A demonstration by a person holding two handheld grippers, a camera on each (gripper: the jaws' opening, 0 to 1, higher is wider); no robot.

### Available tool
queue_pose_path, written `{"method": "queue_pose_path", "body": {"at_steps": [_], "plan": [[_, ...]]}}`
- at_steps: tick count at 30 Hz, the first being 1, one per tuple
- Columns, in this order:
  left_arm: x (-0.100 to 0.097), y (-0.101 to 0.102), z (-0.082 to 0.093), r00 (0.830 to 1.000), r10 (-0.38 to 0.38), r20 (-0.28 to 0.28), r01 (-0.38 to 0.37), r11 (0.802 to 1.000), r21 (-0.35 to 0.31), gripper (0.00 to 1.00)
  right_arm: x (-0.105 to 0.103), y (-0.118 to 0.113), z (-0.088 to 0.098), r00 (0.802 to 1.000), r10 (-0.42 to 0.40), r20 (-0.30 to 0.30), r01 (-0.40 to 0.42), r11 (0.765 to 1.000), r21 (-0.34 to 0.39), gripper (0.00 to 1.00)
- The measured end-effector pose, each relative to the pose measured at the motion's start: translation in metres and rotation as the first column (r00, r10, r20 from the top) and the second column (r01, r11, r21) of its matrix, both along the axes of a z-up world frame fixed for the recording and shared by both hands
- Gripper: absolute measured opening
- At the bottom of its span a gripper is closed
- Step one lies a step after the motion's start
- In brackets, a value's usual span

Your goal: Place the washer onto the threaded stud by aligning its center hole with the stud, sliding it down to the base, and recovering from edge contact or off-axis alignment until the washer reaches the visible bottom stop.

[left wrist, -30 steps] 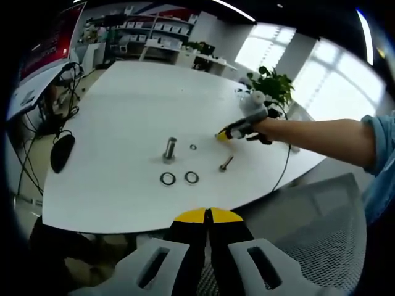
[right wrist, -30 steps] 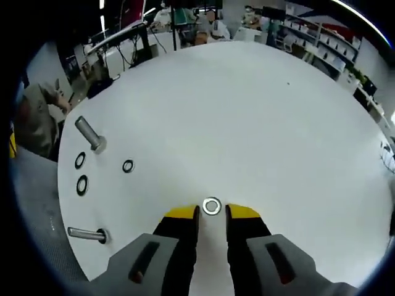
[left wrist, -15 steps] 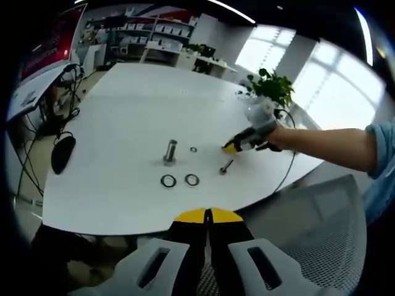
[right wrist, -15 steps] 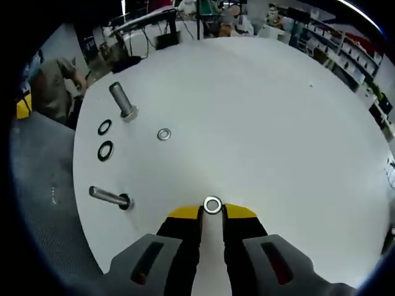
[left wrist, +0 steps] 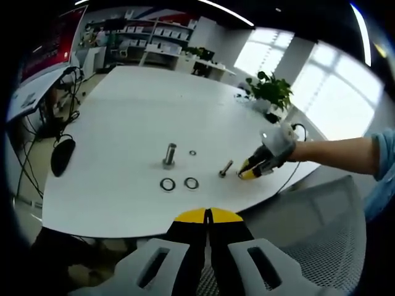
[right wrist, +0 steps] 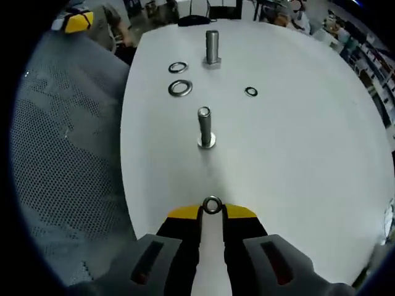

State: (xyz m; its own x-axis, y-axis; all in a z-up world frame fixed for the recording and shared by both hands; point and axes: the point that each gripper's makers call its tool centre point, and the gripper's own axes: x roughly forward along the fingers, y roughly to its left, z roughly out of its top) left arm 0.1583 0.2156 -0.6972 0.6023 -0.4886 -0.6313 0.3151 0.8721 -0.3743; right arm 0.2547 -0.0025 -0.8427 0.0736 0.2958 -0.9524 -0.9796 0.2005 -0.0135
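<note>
Since half a second ago: my right gripper (right wrist: 212, 212) has swung round from the bench's (right wrist: 296, 160) open middle to face the stud (right wrist: 205, 127), which now stands straight ahead, well short of the jaws. The washer (right wrist: 212, 205) is still pinched at their tips. My left gripper (left wrist: 208, 215) stays back off the bench edge, jaws pressed together, empty.

Around: a larger bolt (right wrist: 212, 48), two rings (right wrist: 179, 78), a small washer (right wrist: 250, 92), all beyond the stud. Path between washer and stud bare.
</note>
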Motion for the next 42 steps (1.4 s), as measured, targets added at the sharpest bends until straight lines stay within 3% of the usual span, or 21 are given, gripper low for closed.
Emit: {"method": "queue_pose_path", "body": {"at_steps": [3, 10, 14, 19, 21, 23, 26, 29, 30, 34, 36, 37, 39, 42], "plan": [[0.000, 0.000, 0.000, 1.000, -0.001, -0.001, 0.001, 1.000, 0.001, 0.00, -0.003, 0.000, -0.001, 1.000, 0.031, 0.002, -0.031, 0.999, -0.025, 0.15], [-0.001, 0.000, -0.001, 1.000, -0.001, -0.006, 0.001, 1.000, 0.004, 0.00, 0.001, 0.000, -0.001, 0.999, -0.017, -0.029, 0.015, 0.999, -0.041, 0.16], [-0.001, 0.000, -0.001, 1.000, -0.001, -0.007, 0.002, 1.000, 0.006, 0.00, -0.001, 0.002, -0.001, 1.000, 0.015, -0.021, -0.016, 0.999, -0.051, 0.18], [-0.001, 0.000, -0.001, 1.000, -0.001, -0.005, 0.001, 1.000, 0.005, 0.00, 0.001, 0.001, -0.001, 1.000, 0.002, -0.011, -0.003, 0.999, -0.049, 0.13], [-0.001, 0.000, -0.001, 1.000, -0.002, -0.005, 0.002, 1.000, 0.005, 0.00, 0.002, 0.001, 0.001, 1.000, -0.014, -0.025, 0.013, 0.999, -0.040, 0.13], [-0.001, 0.000, -0.001, 1.000, -0.003, -0.004, 0.003, 1.000, 0.004, 0.00, 0.003, 0.002, 0.000, 0.993, -0.104, -0.059, 0.103, 0.994, -0.022, 0.13], [0.000, 0.000, 0.000, 1.000, -0.002, -0.002, 0.002, 1.000, 0.003, 0.00, 0.006, 0.004, 0.005, 0.982, -0.161, -0.101, 0.165, 0.986, 0.034, 0.13], [0.000, 0.000, 0.000, 1.000, -0.003, -0.001, 0.003, 1.000, 0.003, 0.00, 0.004, 0.012, 0.016, 0.948, -0.237, -0.214, 0.268, 0.954, 0.131, 0.13], [0.000, 0.000, 0.000, 1.000, -0.003, -0.001, 0.003, 1.000, 0.003, 0.00, 0.006, 0.013, 0.019, 0.942, -0.250, -0.224, 0.286, 0.947, 0.148, 0.13], [0.000, 0.000, 0.000, 1.000, -0.002, 0.002, 0.002, 1.000, 0.002, 0.00, 0.009, 0.021, 0.036, 0.932, -0.239, -0.272, 0.310, 0.915, 0.260, 0.13], [0.000, 0.000, 0.000, 1.000, -0.002, 0.002, 0.002, 1.000, 0.001, 0.00, 0.011, 0.027, 0.046, 0.940, -0.207, -0.272, 0.292, 0.900, 0.323, 0.13], [0.000, 0.000, 0.000, 1.000, -0.002, 0.003, 0.002, 1.000, 0.001, 0.00, 0.011, 0.029, 0.050, 0.955, -0.166, -0.246, 0.248, 0.902, 0.354, 0.13], [0.000, 0.000, 0.000, 1.000, -0.002, 0.003, 0.002, 1.000, 0.001, 0.00, 0.014, 0.030, 0.055, 0.969, -0.135, -0.209, 0.208, 0.899, 0.385, 0.13], [0.000, 0.000, 0.001, 1.000, -0.002, 0.003, 0.002, 1.000, 0.001, 0.00, 0.013, 0.035, 0.062, 0.974, -0.115, -0.197, 0.188, 0.893, 0.409, 0.13]]}}
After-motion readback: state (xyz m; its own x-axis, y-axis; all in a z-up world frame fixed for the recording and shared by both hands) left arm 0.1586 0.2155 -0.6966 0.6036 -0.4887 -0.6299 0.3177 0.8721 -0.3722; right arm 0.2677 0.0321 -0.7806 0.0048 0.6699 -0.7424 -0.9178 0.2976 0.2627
